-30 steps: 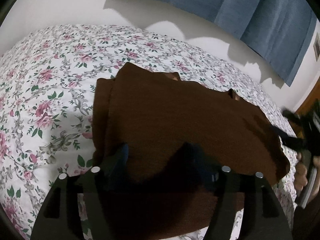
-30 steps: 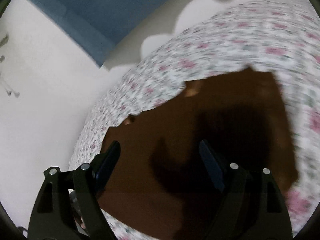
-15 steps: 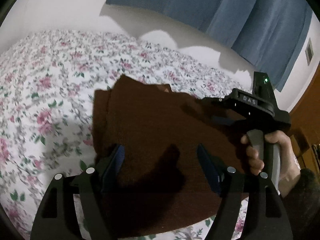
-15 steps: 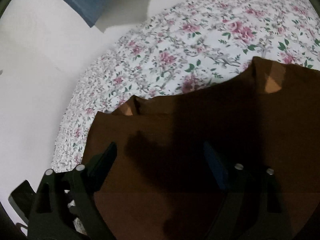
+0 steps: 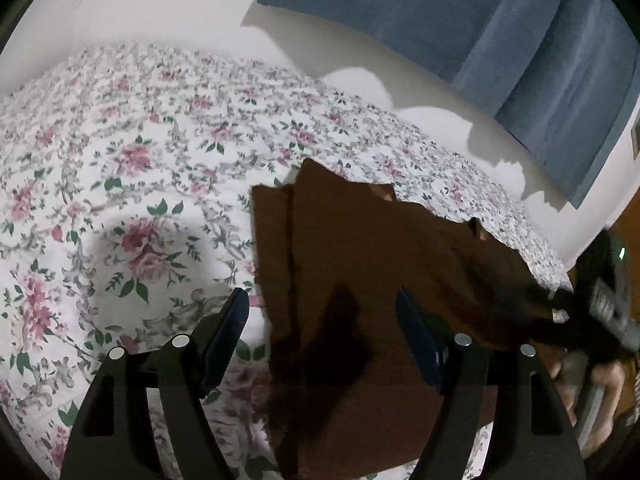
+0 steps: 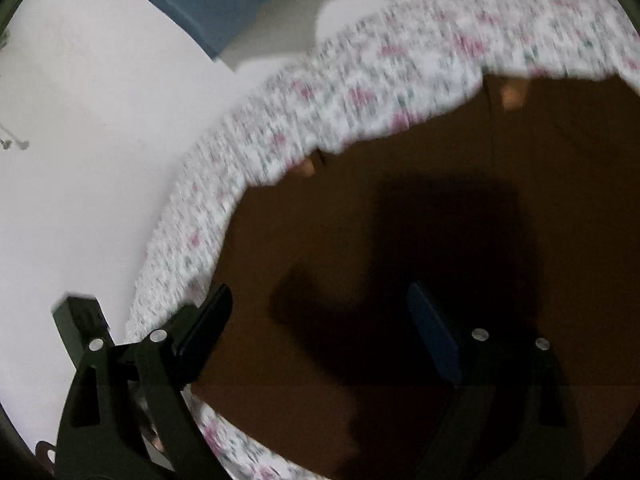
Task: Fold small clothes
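Both claws gaping, nothing gripped: left gripper point(image 5: 322, 316) and right gripper point(image 6: 320, 312) hovering over near part of brown garment point(image 5: 380, 264), probably lining up next fold. Lying flat, partly folded, on floral bedspread point(image 5: 132, 160). Blue curtain point(image 5: 500, 28) beyond.

The folded garment point(image 5: 380, 280) lies flat on the bed point(image 5: 140, 160), near the bed's right edge in the left wrist view, with open bedding stretching away to its left and behind it. Beyond the bed stands a wall point(image 5: 160, 0), and a curtain point(image 5: 500, 40) hangs on it up to the right. The left claw point(image 5: 322, 322) hangs over the garment's left edge, one finger above the bedding and the other above the cloth, while the right claw point(image 6: 320, 320) straddles the garment's opposite edge.
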A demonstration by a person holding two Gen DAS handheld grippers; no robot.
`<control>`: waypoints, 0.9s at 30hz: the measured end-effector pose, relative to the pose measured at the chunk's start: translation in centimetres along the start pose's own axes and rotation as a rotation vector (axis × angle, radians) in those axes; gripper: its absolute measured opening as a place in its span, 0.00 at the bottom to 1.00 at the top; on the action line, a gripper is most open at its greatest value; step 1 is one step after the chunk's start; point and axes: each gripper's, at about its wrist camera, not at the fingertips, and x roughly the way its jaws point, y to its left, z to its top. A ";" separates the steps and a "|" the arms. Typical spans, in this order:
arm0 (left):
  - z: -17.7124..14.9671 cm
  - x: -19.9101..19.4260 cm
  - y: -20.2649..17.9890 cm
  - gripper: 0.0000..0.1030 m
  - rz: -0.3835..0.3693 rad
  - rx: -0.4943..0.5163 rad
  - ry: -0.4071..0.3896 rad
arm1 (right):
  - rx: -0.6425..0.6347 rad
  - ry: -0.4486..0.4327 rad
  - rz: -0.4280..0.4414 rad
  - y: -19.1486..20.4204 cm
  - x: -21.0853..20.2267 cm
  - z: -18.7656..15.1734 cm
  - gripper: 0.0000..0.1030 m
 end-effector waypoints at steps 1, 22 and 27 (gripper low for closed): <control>0.0 0.2 0.3 0.72 -0.004 -0.012 0.012 | -0.021 -0.007 -0.008 0.0 0.3 -0.4 0.87; -0.3 0.9 2.9 0.72 -0.065 -0.112 0.072 | -0.055 -0.070 0.036 0.1 -4.5 -9.2 0.87; -0.3 1.0 3.1 0.72 -0.071 -0.123 0.070 | -0.062 -0.105 0.070 -0.2 -4.8 -9.7 0.88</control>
